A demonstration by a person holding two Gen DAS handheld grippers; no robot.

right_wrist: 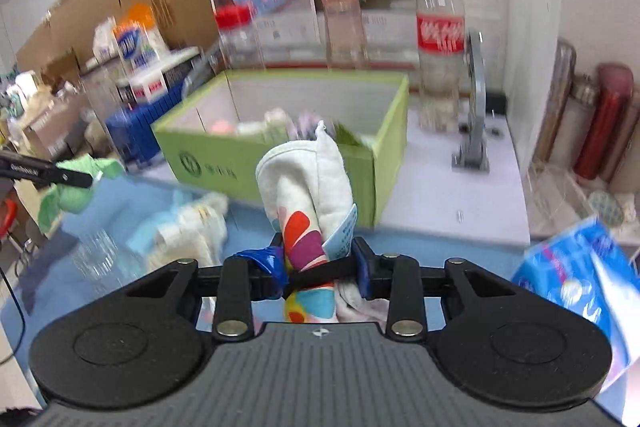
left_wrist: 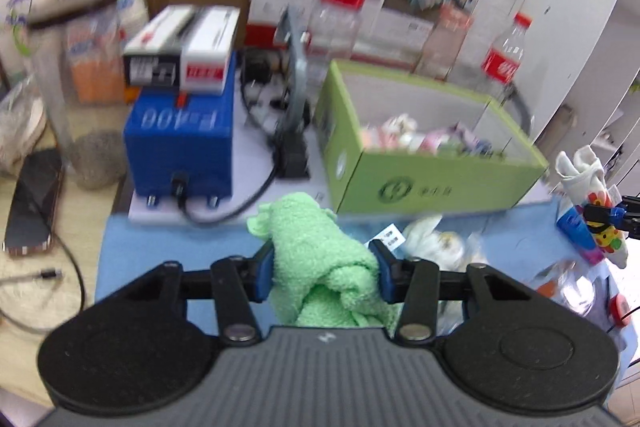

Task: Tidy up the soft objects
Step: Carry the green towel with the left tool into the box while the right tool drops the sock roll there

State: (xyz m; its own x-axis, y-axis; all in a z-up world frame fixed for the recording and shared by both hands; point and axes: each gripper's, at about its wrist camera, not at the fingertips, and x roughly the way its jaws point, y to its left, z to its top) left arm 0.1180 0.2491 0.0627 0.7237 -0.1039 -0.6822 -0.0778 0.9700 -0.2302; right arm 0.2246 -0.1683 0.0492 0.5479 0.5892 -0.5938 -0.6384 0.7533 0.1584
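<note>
My left gripper is shut on a fluffy green towel, bunched between its blue pads and held above the blue mat. My right gripper is shut on a white cloth with coloured patches, which stands upright from its pads. The same white cloth and right gripper show at the far right of the left wrist view. The green towel appears at the left of the right wrist view. Behind both stands an open green box holding several soft items.
A pale bundle lies on the mat by the box. A blue device, cables, clear jars and a cola bottle stand behind. A blue tissue pack lies at the right. A phone rests at the left.
</note>
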